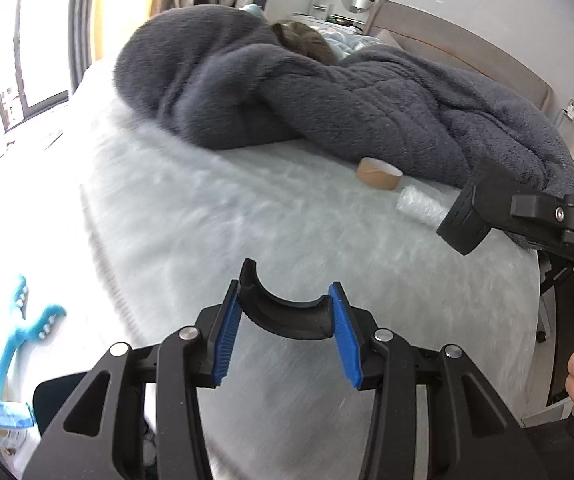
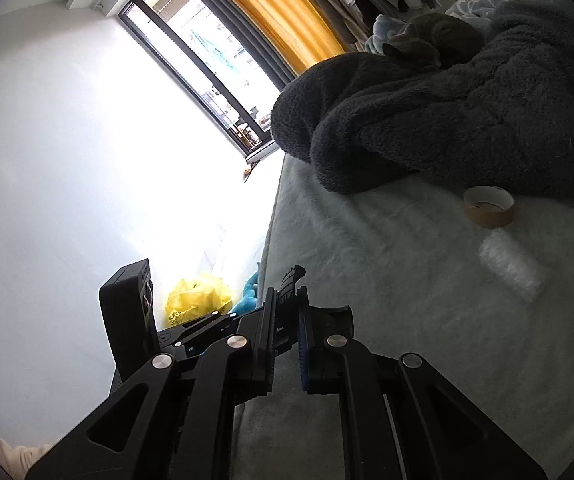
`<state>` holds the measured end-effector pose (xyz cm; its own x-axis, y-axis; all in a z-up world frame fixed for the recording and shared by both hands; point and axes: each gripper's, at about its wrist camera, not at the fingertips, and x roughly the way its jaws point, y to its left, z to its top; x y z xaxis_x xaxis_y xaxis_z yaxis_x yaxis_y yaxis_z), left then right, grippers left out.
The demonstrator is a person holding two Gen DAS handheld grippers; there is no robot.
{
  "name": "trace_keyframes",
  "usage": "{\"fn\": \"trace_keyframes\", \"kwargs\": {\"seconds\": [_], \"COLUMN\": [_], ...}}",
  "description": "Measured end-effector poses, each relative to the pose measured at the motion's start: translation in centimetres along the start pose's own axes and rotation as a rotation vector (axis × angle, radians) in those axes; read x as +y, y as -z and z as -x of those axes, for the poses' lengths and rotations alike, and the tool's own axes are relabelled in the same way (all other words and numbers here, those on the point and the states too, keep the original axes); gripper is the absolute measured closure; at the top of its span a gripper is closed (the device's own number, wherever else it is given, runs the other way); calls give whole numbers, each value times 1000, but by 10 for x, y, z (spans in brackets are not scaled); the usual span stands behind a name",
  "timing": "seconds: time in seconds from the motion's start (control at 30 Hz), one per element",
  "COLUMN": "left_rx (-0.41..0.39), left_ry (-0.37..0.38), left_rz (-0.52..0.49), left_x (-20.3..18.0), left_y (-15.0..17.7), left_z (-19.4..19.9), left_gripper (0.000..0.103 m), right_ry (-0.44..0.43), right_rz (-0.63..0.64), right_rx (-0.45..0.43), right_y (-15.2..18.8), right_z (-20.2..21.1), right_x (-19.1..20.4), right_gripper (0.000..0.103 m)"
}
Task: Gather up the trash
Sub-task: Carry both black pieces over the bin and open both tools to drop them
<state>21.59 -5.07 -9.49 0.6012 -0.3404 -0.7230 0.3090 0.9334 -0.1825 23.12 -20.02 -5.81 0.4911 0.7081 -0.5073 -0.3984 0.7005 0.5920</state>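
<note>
Left gripper [image 1: 287, 320] is gripping a black curved piece [image 1: 287, 312]; right gripper [image 2: 287, 320] is clamping a black part [image 2: 289, 280]. Tape roll [image 1: 379, 174] and bubble wrap [image 1: 421, 204] are lying ahead, uncollected.

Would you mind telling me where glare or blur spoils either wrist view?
Left wrist view: the window and floor at left are blown out white, and the pale bedspread shows motion smear. Right wrist view: window glare washes out the wall and floor, while the bubble wrap roll looks soft and the cardboard tape core stays readable.
</note>
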Motion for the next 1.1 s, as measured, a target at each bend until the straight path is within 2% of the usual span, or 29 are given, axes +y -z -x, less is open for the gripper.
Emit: {"fn": "trace_keyframes", "kwargs": {"seconds": [0.53,0.73,1.1], "left_rx": [28,76,207], "left_ry": [-102,-148,-200], "left_rz": [168,198,292], "left_x": [79,108,167], "left_y": [50,73,114], "left_z": [53,58,51], "left_gripper": [56,56,56], "right_ry": [-24,1,-25], "right_rz": [120,212,264], "right_rx": [65,98,156], "right_y": [23,36,48], "right_z": [-52,-72,-113], "right_x": [75,105,139], "right_gripper": [94,94,94]}}
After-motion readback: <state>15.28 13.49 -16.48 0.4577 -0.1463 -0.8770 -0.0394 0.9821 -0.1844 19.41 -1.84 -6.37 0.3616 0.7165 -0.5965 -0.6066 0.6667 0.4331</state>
